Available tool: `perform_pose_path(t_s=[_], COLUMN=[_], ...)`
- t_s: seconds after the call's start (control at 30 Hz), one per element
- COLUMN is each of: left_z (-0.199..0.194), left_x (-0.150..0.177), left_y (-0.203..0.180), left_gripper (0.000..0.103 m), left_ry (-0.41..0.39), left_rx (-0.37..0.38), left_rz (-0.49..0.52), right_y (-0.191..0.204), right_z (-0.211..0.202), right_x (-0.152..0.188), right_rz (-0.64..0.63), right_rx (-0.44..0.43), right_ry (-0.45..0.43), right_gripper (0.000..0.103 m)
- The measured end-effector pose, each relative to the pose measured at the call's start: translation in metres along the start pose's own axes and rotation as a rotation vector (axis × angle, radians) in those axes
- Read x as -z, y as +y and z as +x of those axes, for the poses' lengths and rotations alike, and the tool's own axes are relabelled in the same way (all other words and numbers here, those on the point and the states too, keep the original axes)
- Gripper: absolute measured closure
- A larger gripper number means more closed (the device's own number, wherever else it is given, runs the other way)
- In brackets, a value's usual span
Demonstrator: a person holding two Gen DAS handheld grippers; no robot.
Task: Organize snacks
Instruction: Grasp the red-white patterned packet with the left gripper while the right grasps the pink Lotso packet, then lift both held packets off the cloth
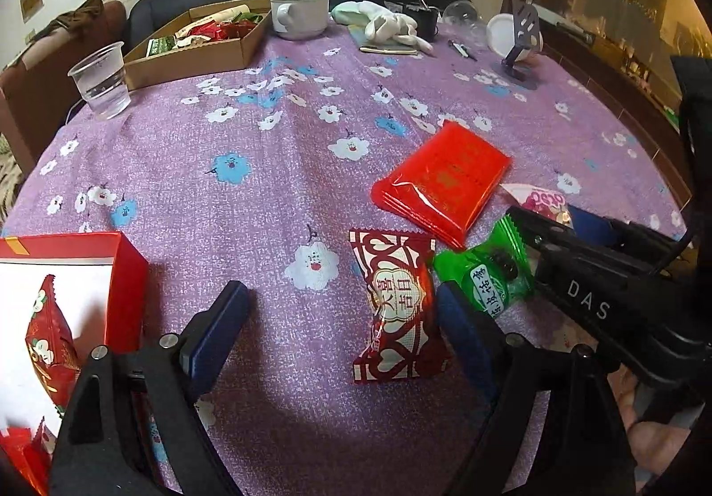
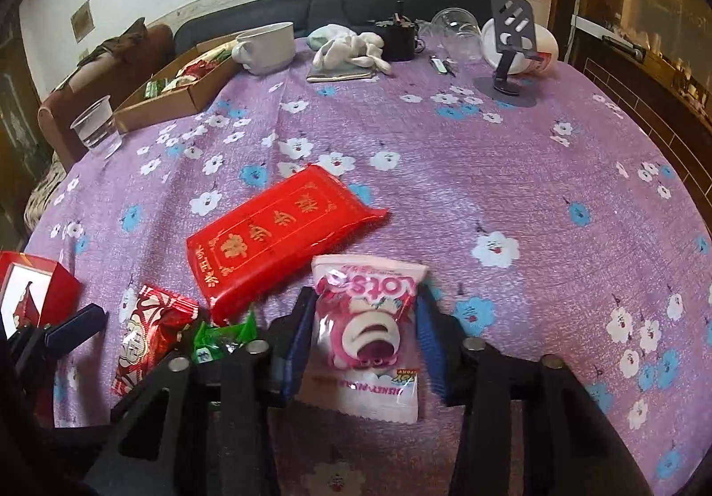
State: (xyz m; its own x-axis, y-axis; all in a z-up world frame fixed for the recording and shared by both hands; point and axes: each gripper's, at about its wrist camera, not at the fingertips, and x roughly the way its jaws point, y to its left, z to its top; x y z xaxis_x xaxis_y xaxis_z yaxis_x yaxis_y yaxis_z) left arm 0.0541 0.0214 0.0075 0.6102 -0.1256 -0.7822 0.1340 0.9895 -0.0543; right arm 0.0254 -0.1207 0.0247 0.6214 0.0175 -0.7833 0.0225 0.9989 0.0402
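the right hand-held gripper [image 2: 362,344] straddles the pink snack pack [image 2: 367,331] near the front of the counter [image 2: 511,166], its blue pads just beside the pack's two long sides; whether they already press on it cannot be told, though no crease shows in the wrapper. the left hand-held gripper [image 1: 342,318] stands spread wide, with the red-and-white candy packet [image 1: 398,309] lying just inside its right pad, untouched. to the near left sits the red box [image 1: 120,269], open, with a similar packet already inside, which looks like the place for the loose snacks. the flat red pack [image 2: 276,242] lies just beyond the pink one, broad and glossy; it looks stiff but slippery, best taken across its narrow width. the pink pack seems light, puffy and soft, so a gentle pinch at mid-body, not on the crimped ends, should hold it without crushing what is inside. the small green candy [image 1: 485,273] lies touching the red-and-white packet, beside the right tool's arm; it is tiny and crinkly and likely to slip.
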Motion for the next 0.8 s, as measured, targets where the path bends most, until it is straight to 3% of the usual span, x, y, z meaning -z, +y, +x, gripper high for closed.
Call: perform_pose_path(t_s=[0.07, 0.17, 0.23, 0.4, 0.7, 0.8], left_z=[0.000, -0.002, -0.003, -0.004, -0.010, -0.014], left_x=[0.000, 0.000, 0.000, 0.001, 0.001, 0.001], left_y=[0.000, 0.002, 0.000, -0.004, -0.001, -0.002], left_gripper=[0.019, 0.037, 0.055, 0.075, 0.079, 0.079], left_ry=[-0.003, -0.014, -0.019, -0.023, -0.048, -0.068], left_rx=[0.000, 0.001, 0.002, 0.023, 0.058, 0.045], left_rz=[-0.003, 0.001, 0.019, 0.048, 0.037, 0.046], right_y=[-0.001, -0.002, -0.004, -0.016, -0.053, -0.052], right_z=[-0.001, -0.001, -0.002, -0.004, 0.000, -0.001], right_x=[0.000, 0.000, -0.001, -0.002, -0.002, -0.001], right_rz=[-0.002, 0.001, 0.010, 0.077, 0.351, 0.367], right_rx=[0.005, 0.004, 0.003, -0.048, -0.308, -0.324], right_ry=[0.001, 0.010, 0.015, 0.023, 0.047, 0.042], right_gripper=[0.062, 0.063, 0.065, 0.065, 0.065, 0.065])
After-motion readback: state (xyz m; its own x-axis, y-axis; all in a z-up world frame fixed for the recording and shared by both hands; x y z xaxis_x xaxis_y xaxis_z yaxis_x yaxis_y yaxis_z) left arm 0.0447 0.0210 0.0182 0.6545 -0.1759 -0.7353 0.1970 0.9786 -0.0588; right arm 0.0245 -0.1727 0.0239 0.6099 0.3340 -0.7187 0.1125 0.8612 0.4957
